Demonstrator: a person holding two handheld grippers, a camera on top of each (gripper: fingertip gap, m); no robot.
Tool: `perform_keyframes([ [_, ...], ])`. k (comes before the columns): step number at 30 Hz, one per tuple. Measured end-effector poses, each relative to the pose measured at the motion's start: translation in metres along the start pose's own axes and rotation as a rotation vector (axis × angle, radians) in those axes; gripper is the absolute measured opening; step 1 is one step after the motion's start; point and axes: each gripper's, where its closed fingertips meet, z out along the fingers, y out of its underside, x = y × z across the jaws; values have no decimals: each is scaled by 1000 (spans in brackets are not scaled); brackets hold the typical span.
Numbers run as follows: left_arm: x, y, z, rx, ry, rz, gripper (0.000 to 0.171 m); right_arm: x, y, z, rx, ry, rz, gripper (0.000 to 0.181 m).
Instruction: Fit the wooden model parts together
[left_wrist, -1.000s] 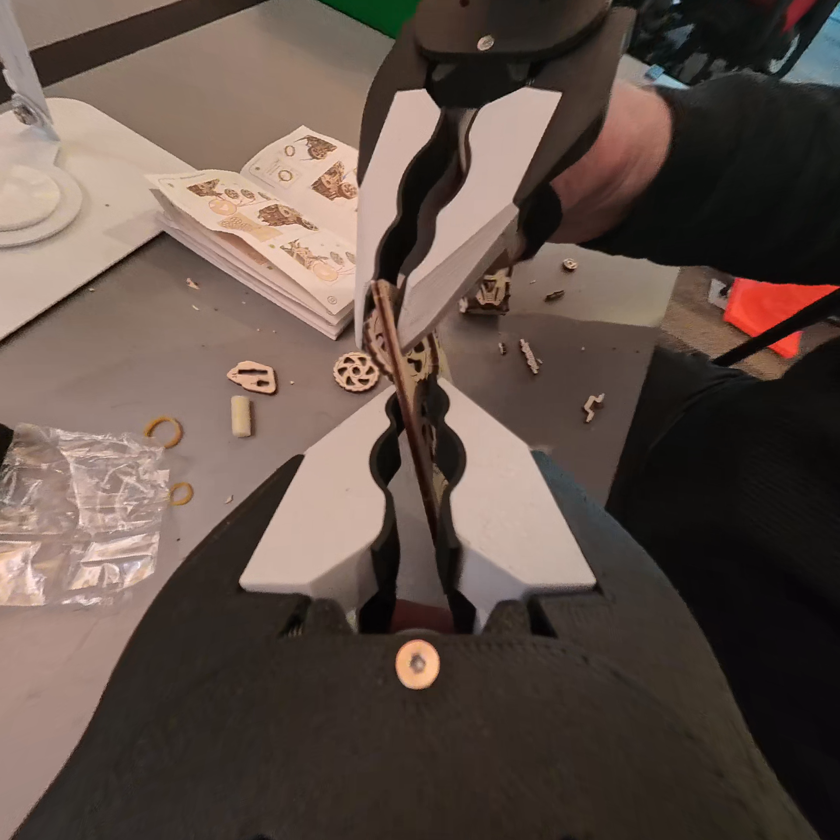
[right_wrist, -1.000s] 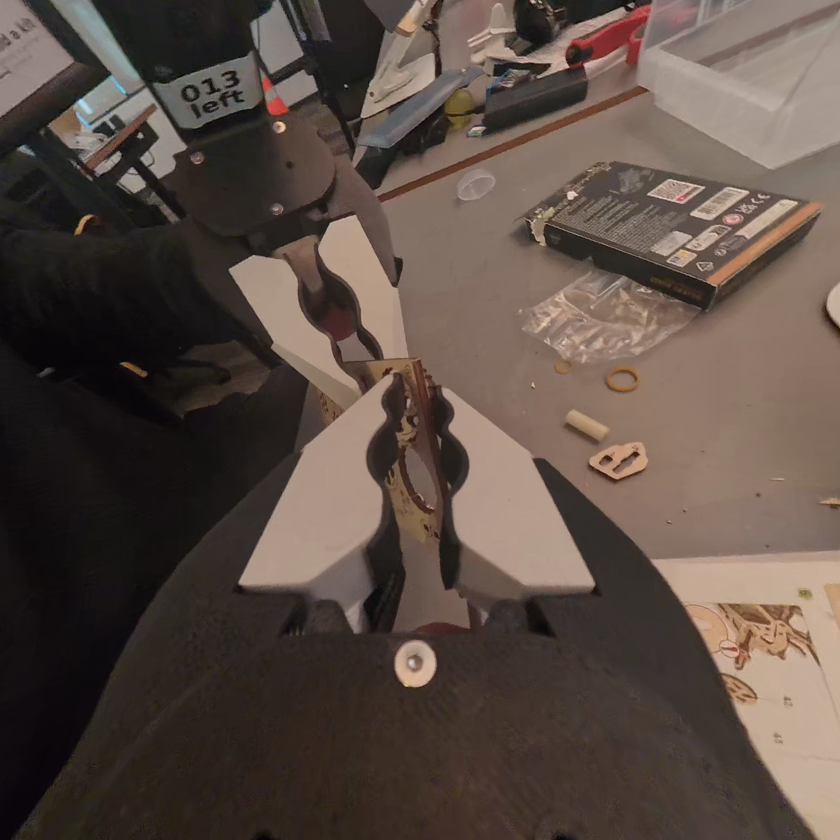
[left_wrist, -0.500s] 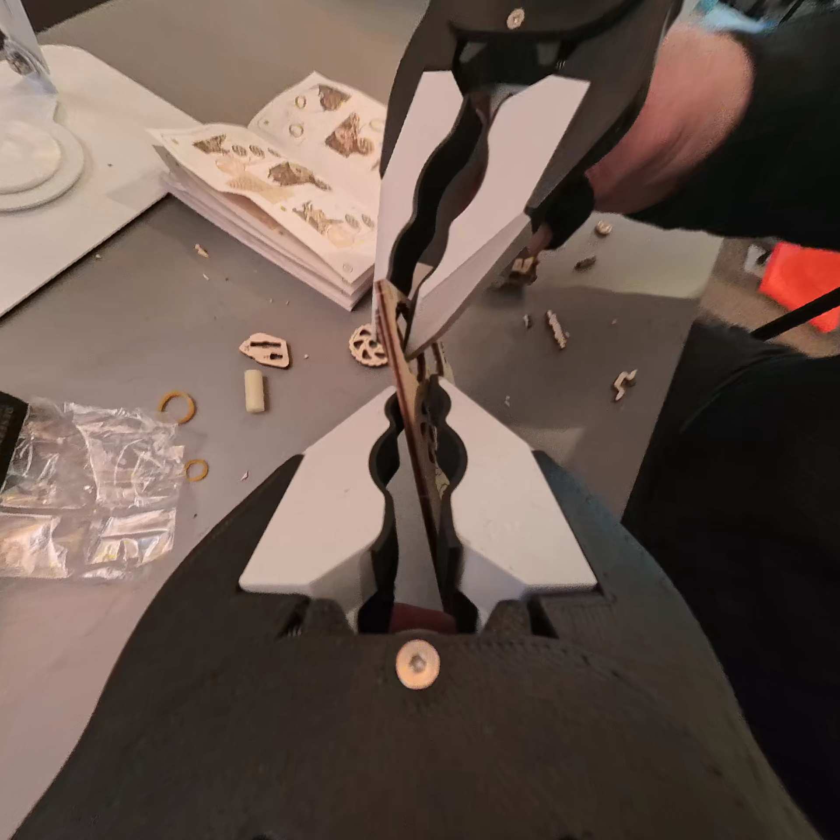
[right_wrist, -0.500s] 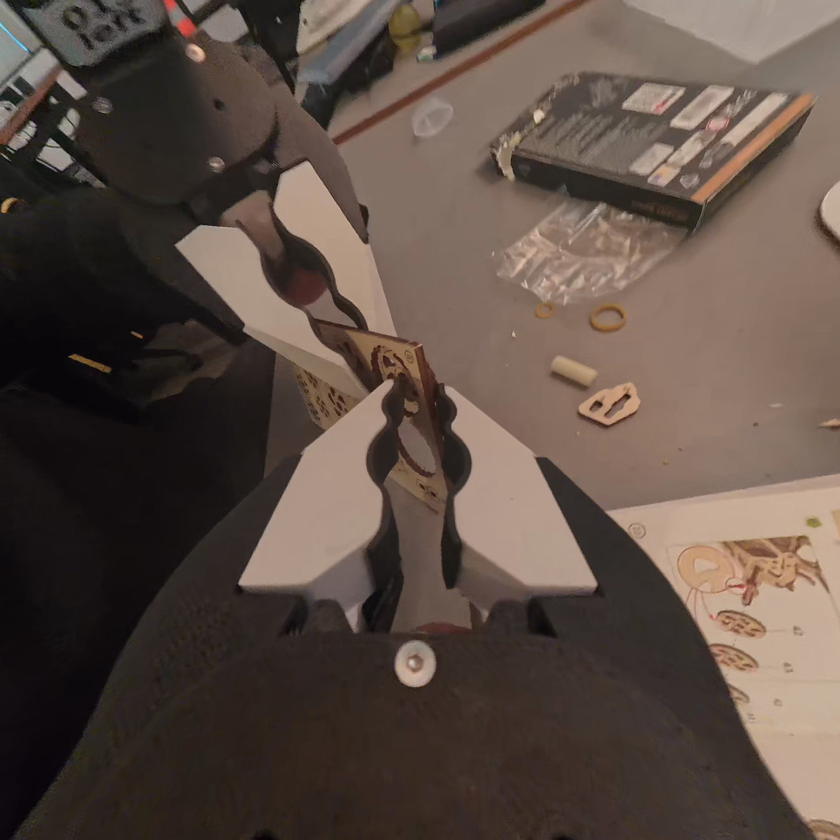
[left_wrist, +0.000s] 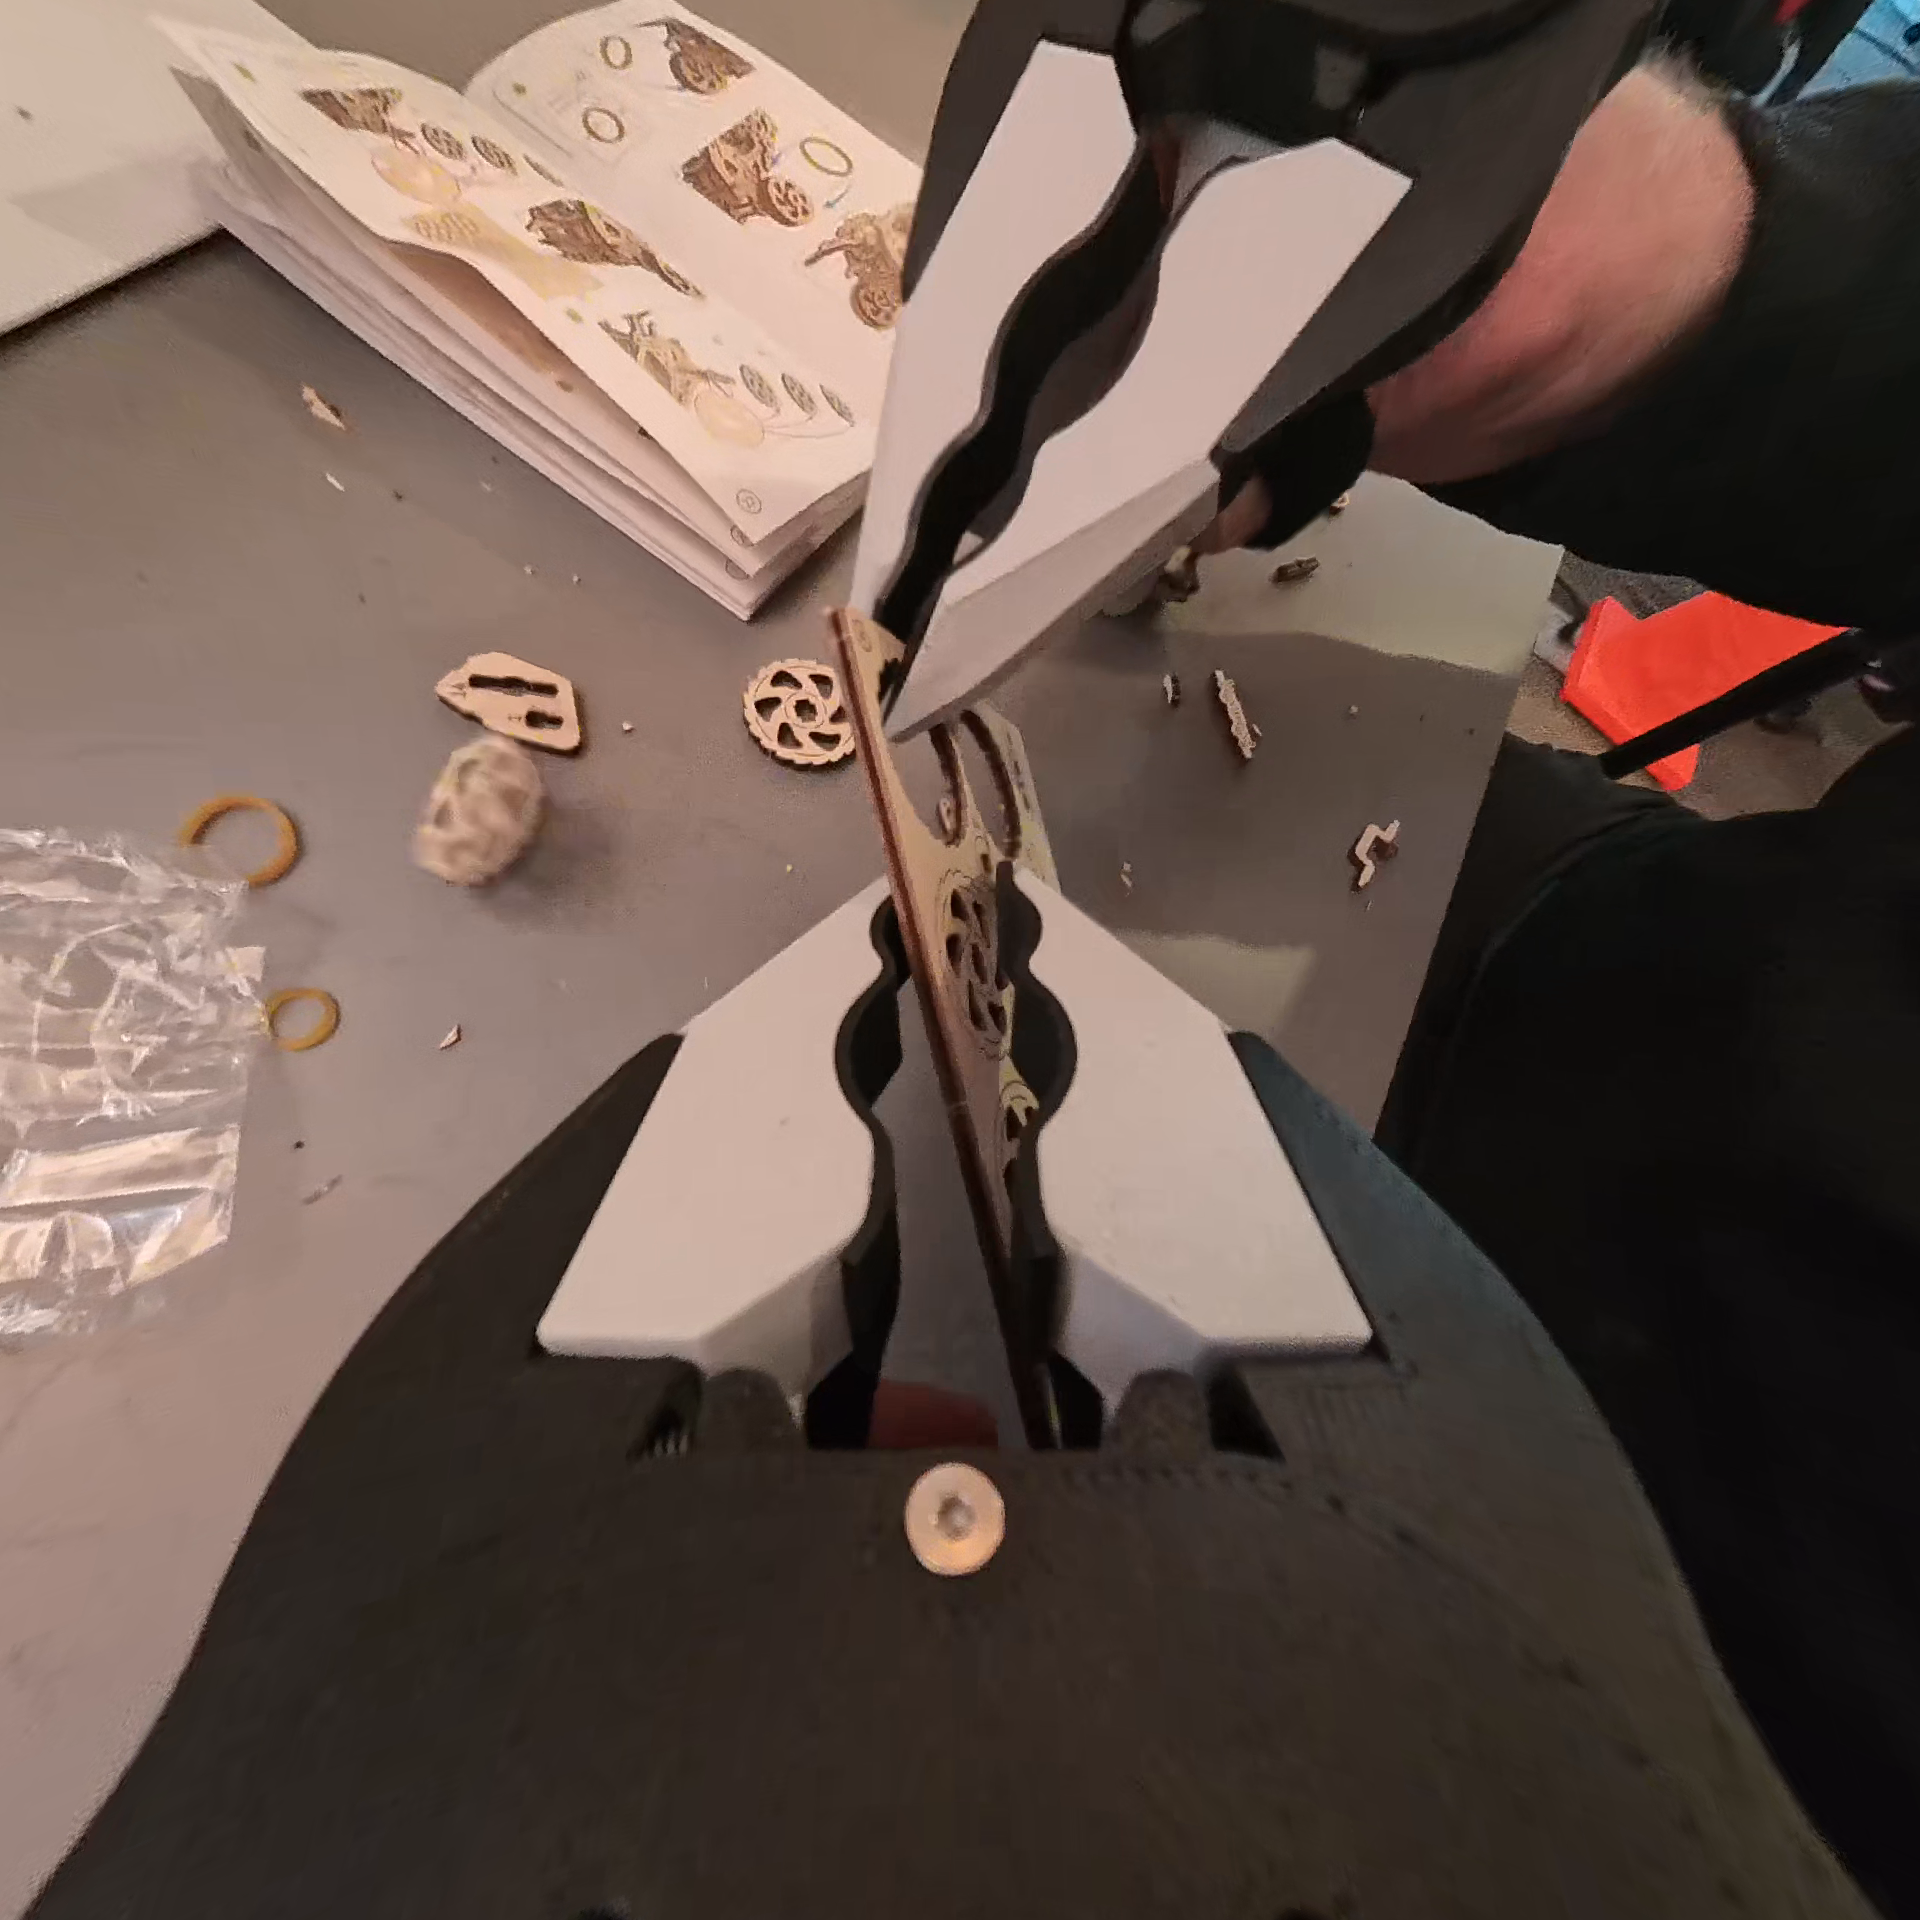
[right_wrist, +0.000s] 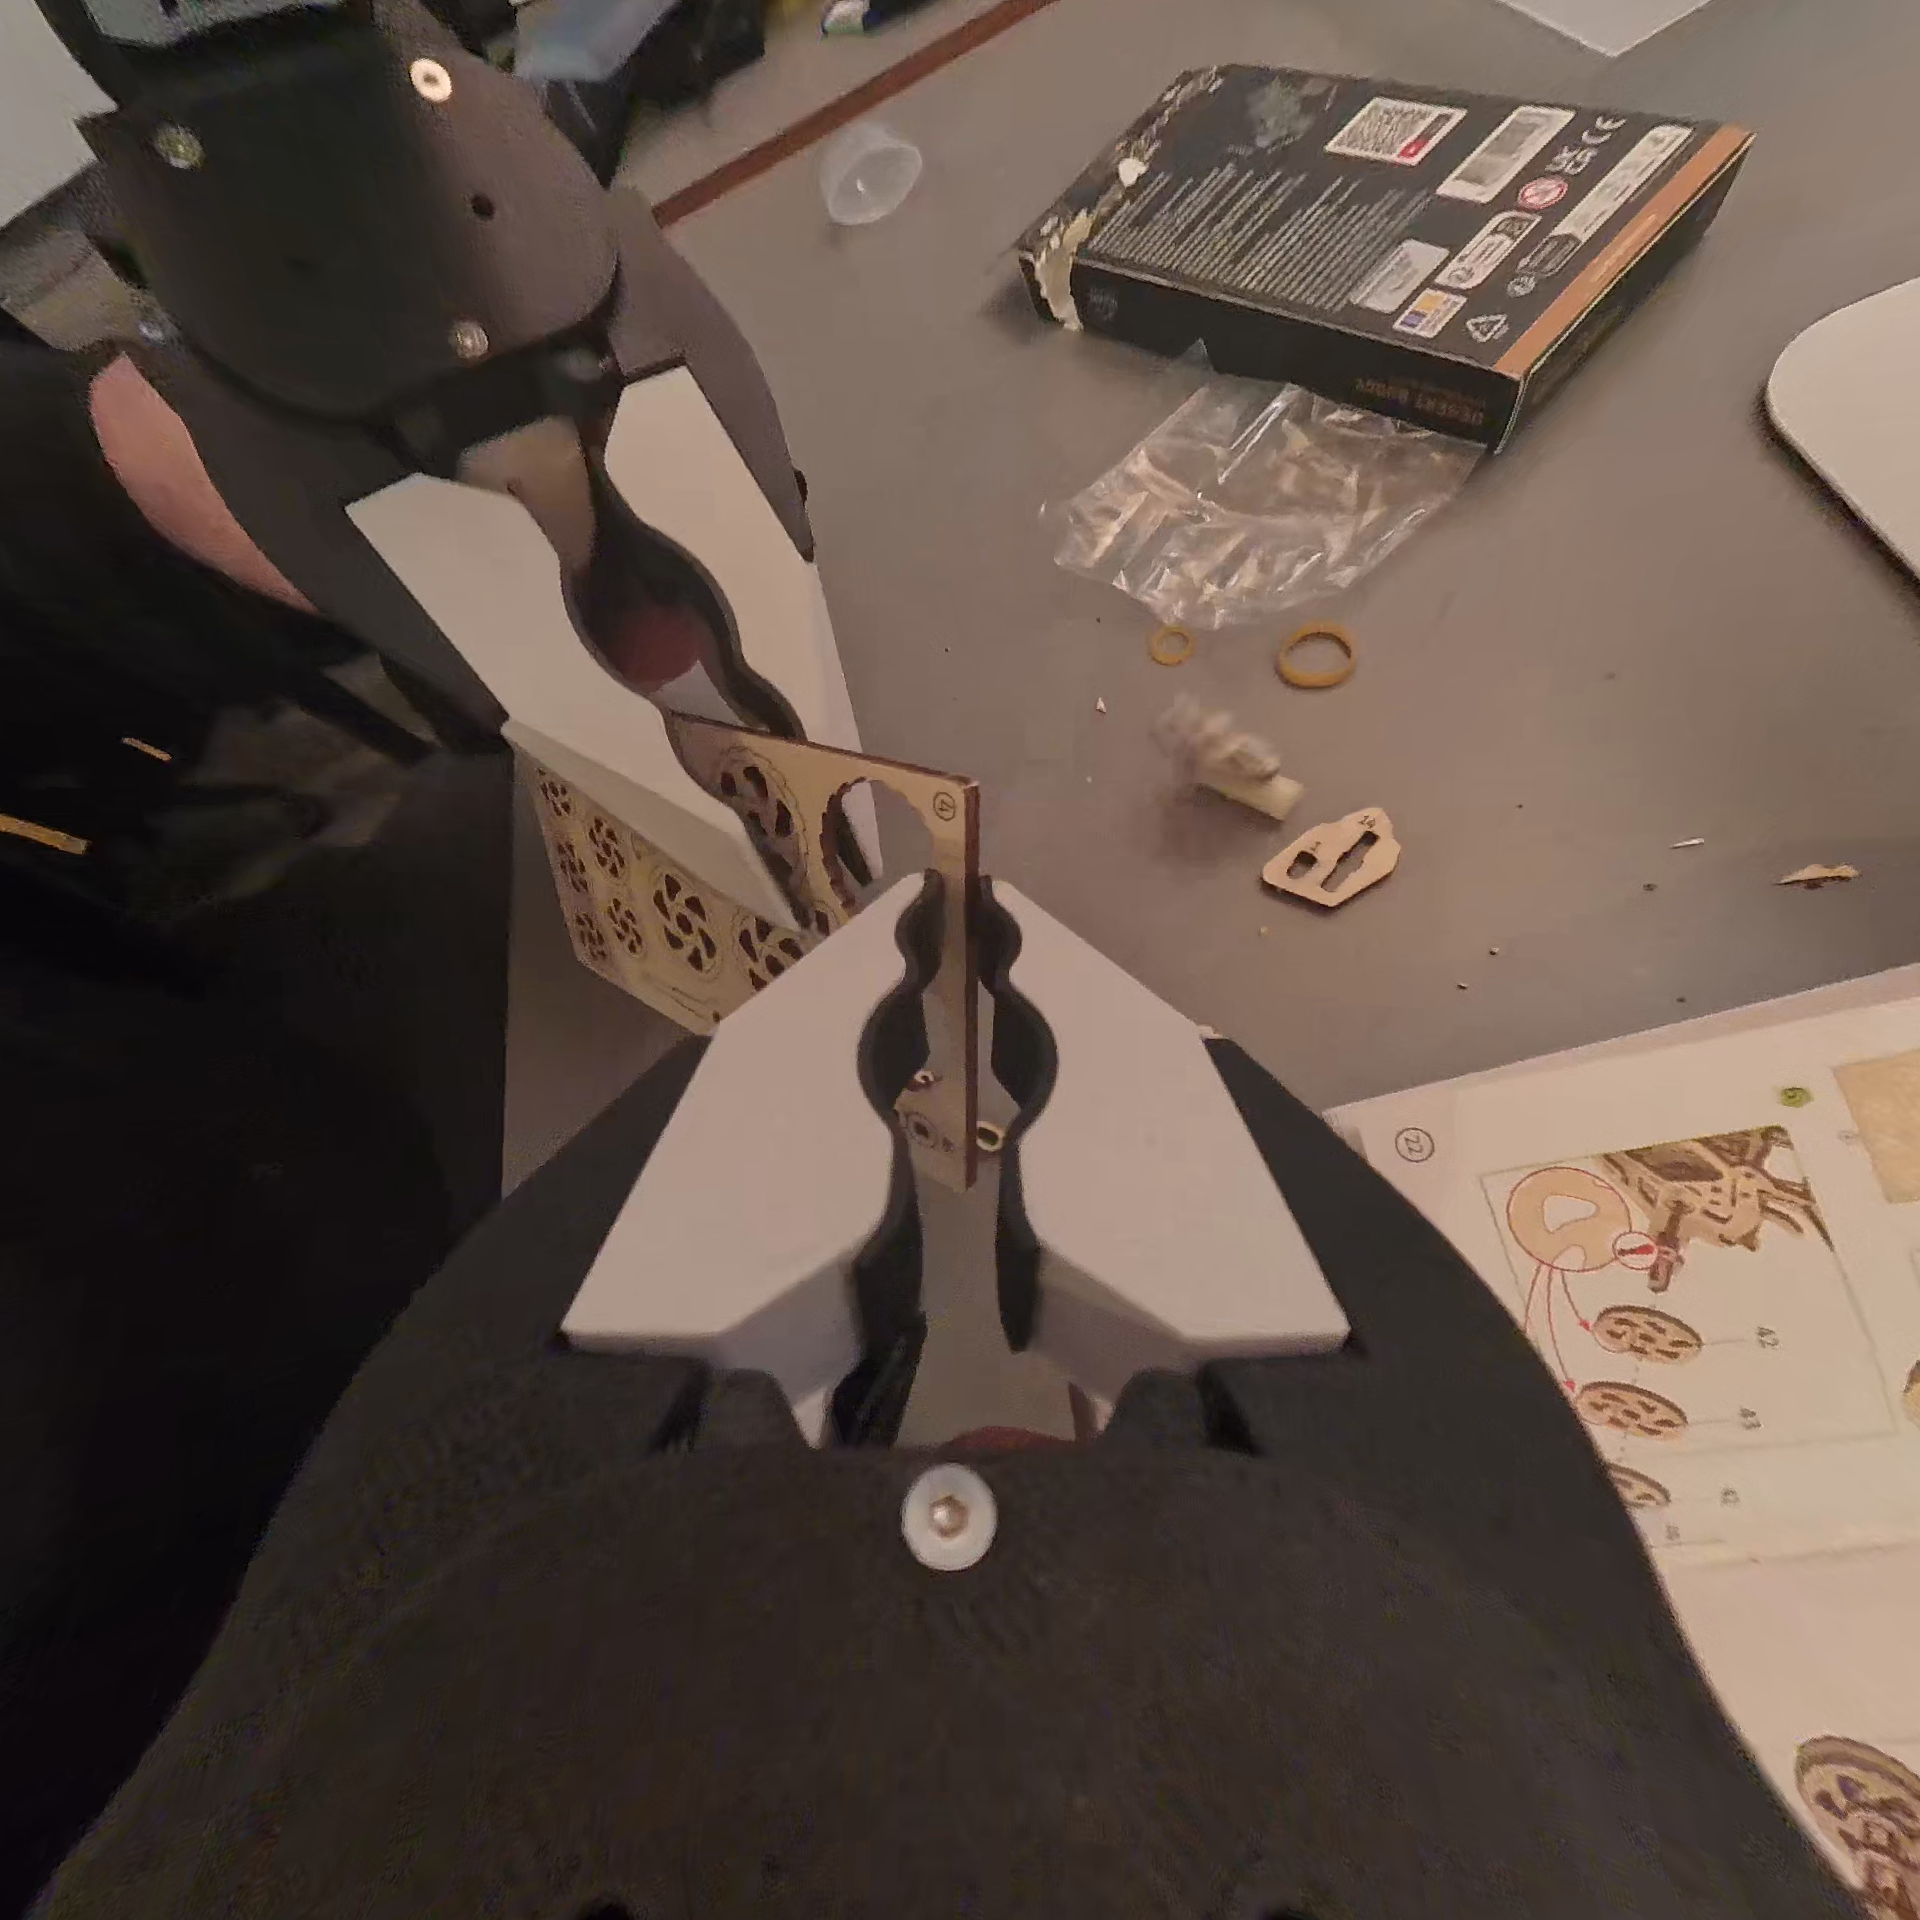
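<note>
A thin laser-cut wooden sheet (left_wrist: 971, 977) with wheel-shaped cut-outs is held in the air above the grey table (left_wrist: 312, 540). My left gripper (left_wrist: 945, 899) is shut on its near end, with the sheet edge-on between the white fingers (left_wrist: 748, 1143). My right gripper (left_wrist: 885, 681) comes in from the top and pinches the sheet's far corner. In the right wrist view the sheet (right_wrist: 961, 997) stands edge-on in my right gripper (right_wrist: 951, 888). The left gripper (right_wrist: 795, 899) grips it from the upper left.
On the table lie a wooden gear (left_wrist: 798, 715), a shield-shaped wooden piece (right_wrist: 1335, 857), a white peg (right_wrist: 1262, 795) with a blurred pale thing (left_wrist: 478, 810) on it, two rubber bands (left_wrist: 241, 836), a plastic bag (right_wrist: 1247, 488), an open booklet (left_wrist: 582, 260), a black box (right_wrist: 1382, 239) and small wooden scraps (left_wrist: 1236, 712). Less than 4 cm separates the two grippers' tips.
Both grippers have come closer to the table with the sheet held between them, and the sheet has turned. A blurred pale thing now shows over the white peg.
</note>
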Motion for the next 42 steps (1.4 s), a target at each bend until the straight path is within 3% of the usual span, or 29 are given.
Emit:
perform_keyframes([
  [5, 1, 17, -8, -48, 58, -63, 20, 4, -1, -4, 43, -12, 57, 3],
  [10, 13, 26, -11, -63, 116, -74, 2, 4, 3, -10, 73, -21, 67, 6],
  [12, 14, 30, -9, -103, 117, -50, 2, -1, -9, -14, 111, -30, 19, 45],
  [14, 16, 30, -8, -112, 139, -49, 2, -16, -12, -13, 57, -80, -95, 52],
  [18, 20, 30, -5, -143, 157, -15, 2, -23, 4, 6, -136, -84, -255, 32],
  [26, 24, 34, -3, -187, 125, 74, 2, -41, 18, 7, -189, -239, -230, 8],
  [33, 21, 34, -3, -197, 85, 86, 2, -38, 18, 8, -197, -183, -189, 8],
  [38, 22, 33, -2, -179, 120, 63, 2, -33, 13, 10, -140, -141, -190, 23],
  [42, 26, 33, 0, -165, 156, 68, 2, -43, 20, 14, -159, -239, -160, 14],
])
